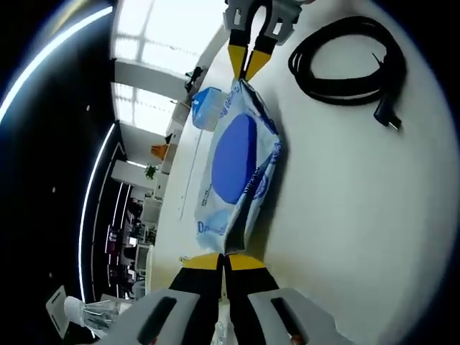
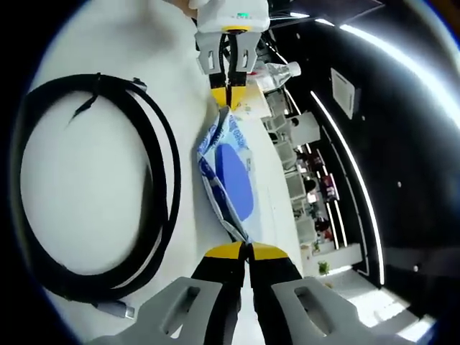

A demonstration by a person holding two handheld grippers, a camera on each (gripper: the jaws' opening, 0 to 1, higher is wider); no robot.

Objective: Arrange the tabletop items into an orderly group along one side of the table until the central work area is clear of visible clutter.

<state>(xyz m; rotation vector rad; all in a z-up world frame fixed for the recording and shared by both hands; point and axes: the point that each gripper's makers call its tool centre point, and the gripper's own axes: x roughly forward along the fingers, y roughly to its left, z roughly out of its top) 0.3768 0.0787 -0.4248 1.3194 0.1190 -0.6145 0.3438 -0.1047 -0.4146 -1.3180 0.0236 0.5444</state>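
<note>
A blue and white wet-wipes pack (image 1: 241, 162) hangs stretched between both grippers just above the white table (image 1: 359, 215). In the left gripper view, my left gripper (image 1: 224, 260) is shut on the pack's near end, and the right gripper (image 1: 248, 68) pinches its far end. In the right gripper view, my right gripper (image 2: 248, 250) is shut on the near corner of the pack (image 2: 233, 176), and the left gripper (image 2: 230, 97) holds the opposite end. A coiled black cable (image 2: 93, 187) with a plug lies flat on the table beside the pack.
The cable (image 1: 345, 61) lies to the right of the pack in the left gripper view. A clear plastic bottle (image 2: 277, 72) lies near the table's edge, behind the left gripper. A second blue and white packet (image 1: 205, 108) sits by the table's far edge.
</note>
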